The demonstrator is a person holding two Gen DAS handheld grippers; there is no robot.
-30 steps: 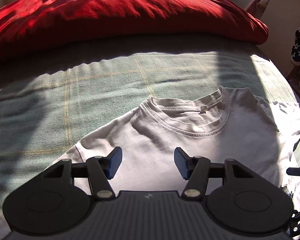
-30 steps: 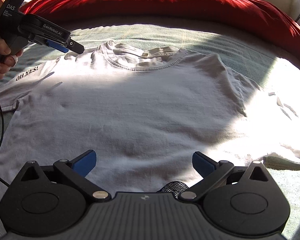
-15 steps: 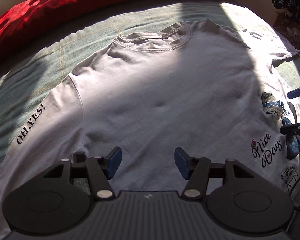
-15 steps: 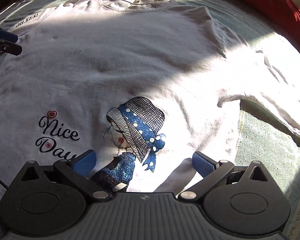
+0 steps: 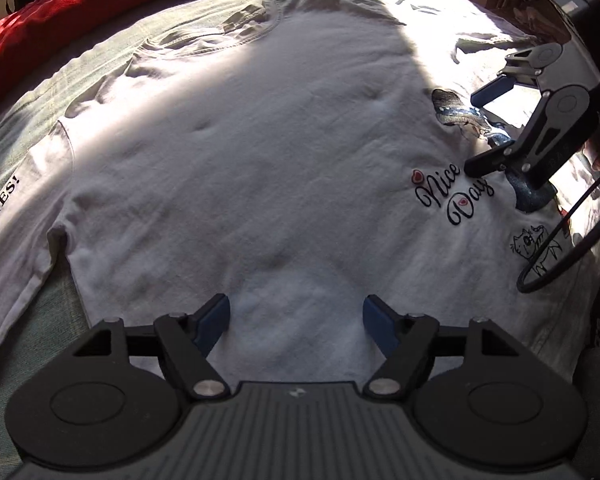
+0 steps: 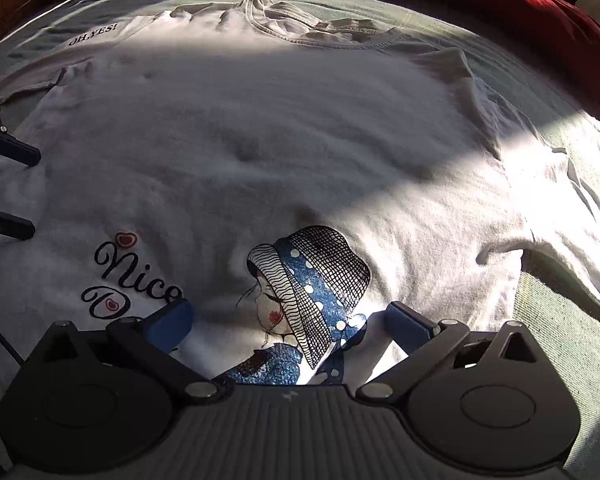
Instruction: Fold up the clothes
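Observation:
A white T-shirt [image 5: 240, 152] lies flat and face up on the bed, collar at the far side. It has a "Nice Day" print, a girl in a blue hat [image 6: 312, 276] and "OH,YES!" on one sleeve [image 6: 94, 36]. My left gripper [image 5: 296, 316] is open and empty, low over the shirt's lower left part. My right gripper [image 6: 288, 318] is open and empty over the girl print; it also shows in the left wrist view [image 5: 484, 128], with a black cable hanging from it.
A red duvet [image 5: 40, 20] lies along the head of the bed, also seen in the right wrist view [image 6: 540, 8]. A pale green checked bedspread [image 6: 560, 320] lies under the shirt. Strong sunlight falls on the shirt's right sleeve [image 6: 560, 208].
Both grippers have drawn back from the collar toward the shirt's lower part and come lower. The prints have come into view. Both stay open.

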